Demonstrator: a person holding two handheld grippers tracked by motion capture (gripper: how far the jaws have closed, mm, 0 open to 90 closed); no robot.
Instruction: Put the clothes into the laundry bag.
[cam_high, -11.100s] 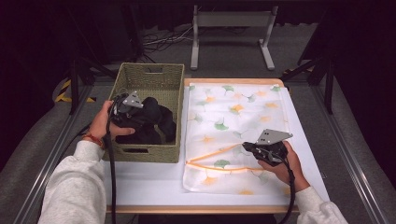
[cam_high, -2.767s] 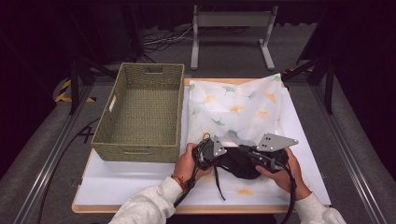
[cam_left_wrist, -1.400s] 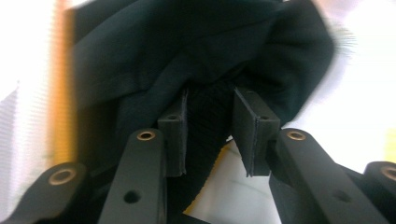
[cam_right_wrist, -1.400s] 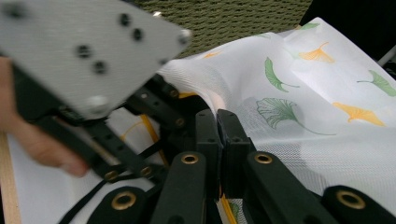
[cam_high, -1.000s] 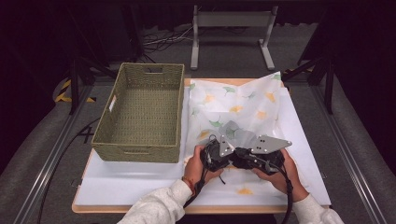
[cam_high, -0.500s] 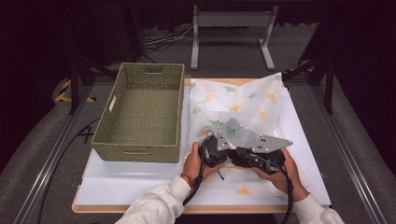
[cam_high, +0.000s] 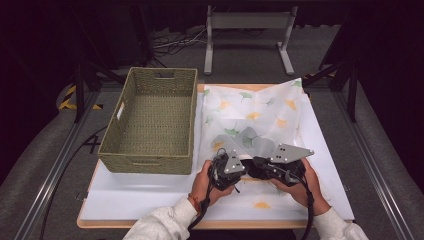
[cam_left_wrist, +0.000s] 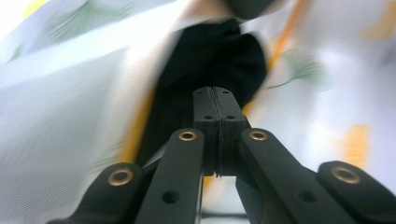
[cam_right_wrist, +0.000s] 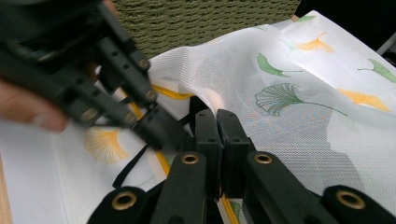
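left hand-held gripper (cam_high: 235, 172): jaws pressed together with nothing seen between them; black fabric item (cam_left_wrist: 219, 60) lay just ahead of its tips.
right hand-held gripper (cam_high: 260, 167): jaws nearly closed, pinching the edge of the mesh bag (cam_right_wrist: 289, 93).
mesh bag: white, ginkgo print, spread on the worktop (cam_high: 150, 195) beyond both grippers.
woven basket (cam_high: 150, 120): beyond the left hand-held gripper, beside the bag.
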